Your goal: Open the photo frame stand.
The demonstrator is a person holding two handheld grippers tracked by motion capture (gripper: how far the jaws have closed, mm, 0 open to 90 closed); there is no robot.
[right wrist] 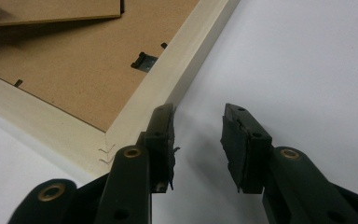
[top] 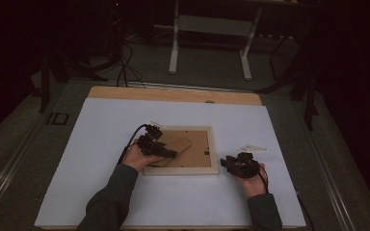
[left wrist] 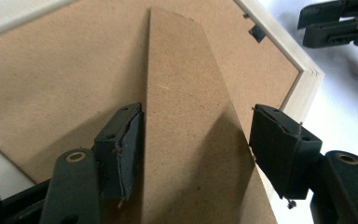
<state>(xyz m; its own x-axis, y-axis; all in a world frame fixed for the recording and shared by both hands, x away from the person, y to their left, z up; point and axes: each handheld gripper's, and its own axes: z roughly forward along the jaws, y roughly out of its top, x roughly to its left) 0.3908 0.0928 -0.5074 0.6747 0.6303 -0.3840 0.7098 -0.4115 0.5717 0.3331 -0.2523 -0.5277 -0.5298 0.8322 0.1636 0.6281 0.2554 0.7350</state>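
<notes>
Closest to the person, both sleeves reach in over a white table (top: 101, 192). The right gripper (top: 241, 165) rests on the white surface just beside the picture frame (top: 213, 150), near its right corner, jaws parted with nothing between them. In the right gripper view one jaw sits right at the pale wood edge (right wrist: 186, 79), where small staples mark the mitred joint.

The frame lies face down at the middle of the table, back up. The left gripper (left wrist: 196, 154) is over it, jaws spread either side of the stand (left wrist: 186, 116), a long tapering flap of brown fibreboard lifted off the backing board (left wrist: 65, 79). One jaw seems to touch the stand's edge, the other is clear of it, so it is not clamped.

I'd judge the whole thing light but awkward: the wood rim is stiff and a safe place to grip, while the stand is thin, matte, a bit grippy, and likely hinged weakly, so it could tear or snap if twisted. If there is glass underneath, it cannot be seen. Small dark metal tabs (right wrist: 143, 60) hold the backing in.

Further off, a strip of bare wood (top: 173, 94) edges the table, then the floor and a white stand (top: 243, 53).
</notes>
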